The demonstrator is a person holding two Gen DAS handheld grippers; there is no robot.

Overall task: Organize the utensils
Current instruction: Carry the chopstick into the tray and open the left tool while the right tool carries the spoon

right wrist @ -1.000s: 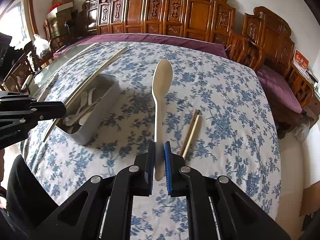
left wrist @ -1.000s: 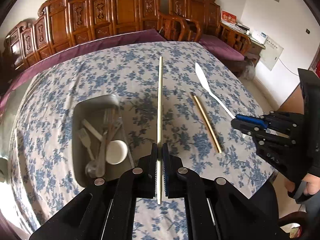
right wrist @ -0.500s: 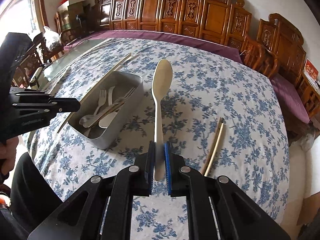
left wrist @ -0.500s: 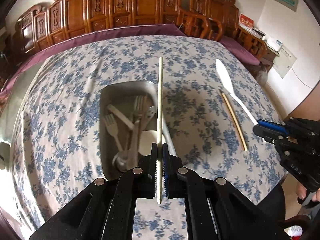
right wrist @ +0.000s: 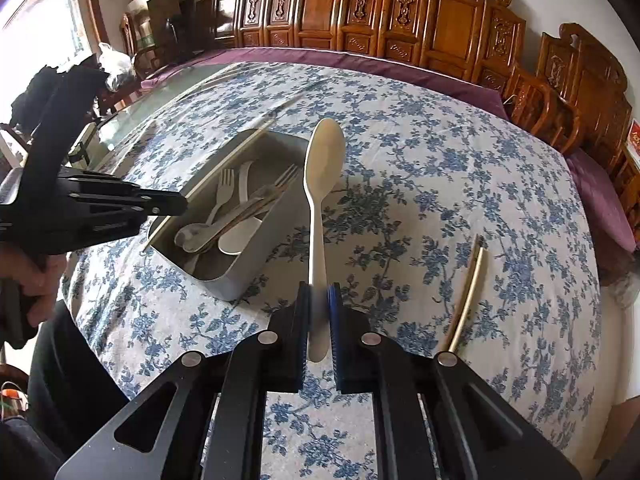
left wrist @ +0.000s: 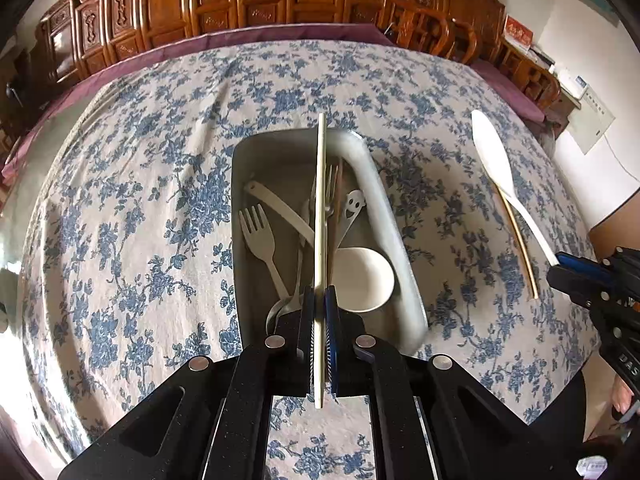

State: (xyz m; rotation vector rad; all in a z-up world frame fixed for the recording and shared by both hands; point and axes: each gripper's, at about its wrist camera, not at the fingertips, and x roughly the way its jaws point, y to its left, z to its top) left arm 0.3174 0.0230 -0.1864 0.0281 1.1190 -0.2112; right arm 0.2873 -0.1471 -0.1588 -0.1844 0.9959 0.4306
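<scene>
Two sets of tongs are each pinching a utensil above the table [left wrist: 120,208], which wears a blue-flowered cloth. Left tongs [left wrist: 320,300] are pressed together on a pale chopstick [left wrist: 321,200] that runs straight ahead from between their tips, lying over the grey tray [left wrist: 376,184] lengthwise, its far end reaching just past the tray's far rim. Whether the chopstick touches the tray cannot be told. Directly under and ahead of these tongs the tray holds a cream fork [left wrist: 260,240], a round white spoon [left wrist: 360,280], a slotted utensil with a smiling face [left wrist: 354,202] and other cutlery. Right tongs [right wrist: 319,300] are pressed together on the handle of a cream spoon [right wrist: 322,168], bowl pointing forward and held in the air just to the right of the tray [right wrist: 240,276], near its long wall. Off to the right of these tongs, well apart from the tray, a second chopstick [right wrist: 468,292] lies flat on the cloth. From the right wrist view the left tongs [right wrist: 168,204] sit at the tray's near left corner.
</scene>
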